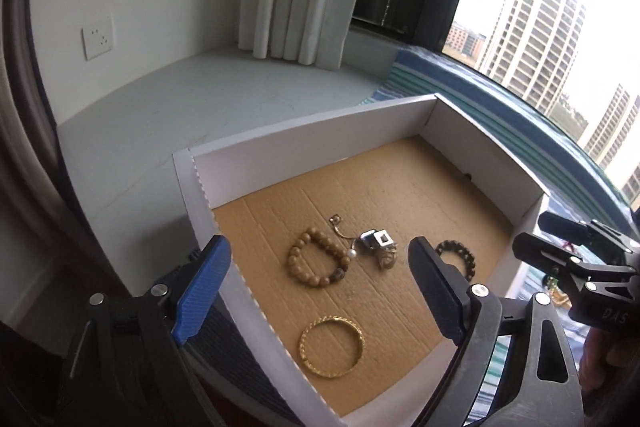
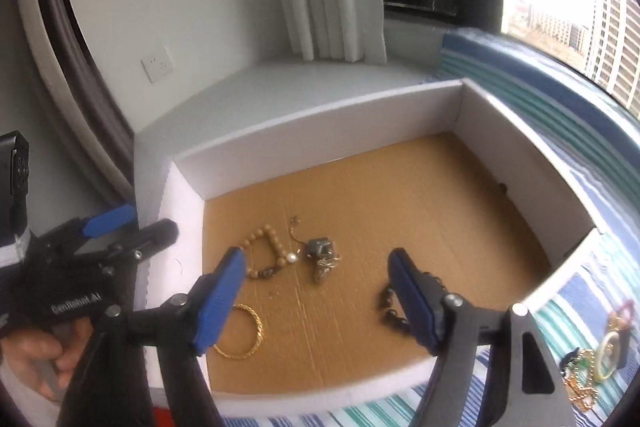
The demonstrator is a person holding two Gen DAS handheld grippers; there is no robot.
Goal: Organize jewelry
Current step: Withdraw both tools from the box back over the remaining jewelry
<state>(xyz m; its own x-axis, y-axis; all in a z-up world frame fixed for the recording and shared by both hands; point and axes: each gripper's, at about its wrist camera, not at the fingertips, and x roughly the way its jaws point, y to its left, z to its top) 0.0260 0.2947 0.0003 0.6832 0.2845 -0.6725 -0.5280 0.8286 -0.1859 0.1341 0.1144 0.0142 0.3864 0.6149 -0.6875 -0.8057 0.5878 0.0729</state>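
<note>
From where I am standing, the person is working over a white box (image 2: 320, 115) with a brown cardboard floor, sitting on a striped cloth (image 2: 540, 107) by the window.

Going left to right, the left gripper (image 1: 316, 287) is hovering above the box's near left corner with its blue pads spread wide, gripping nothing. Inside the box 5 items are lying apart: a gold bangle (image 1: 332, 347) nearest the front, a tan bead bracelet (image 1: 316, 259), a thin pearl-tipped piece (image 1: 343, 233), a small cluster of silver charms (image 1: 380, 247), and a dark bead bracelet (image 1: 458, 255) partly hidden behind a pad. The right gripper (image 2: 316, 295) is hanging over the box floor, also spread and empty. Far right, outside the box, a tangle of loose jewelry (image 2: 600, 359) is waiting on the cloth.

I am judging the sorting to be partway along, with both claws between pieces. The next move is probably calling for the right gripper to swing out to that pile and pinch a single piece without snagging its neighbours.

For writing, "GenRobot.AI" is showing on the left gripper's body, and "DAS" on the right one's.
</note>
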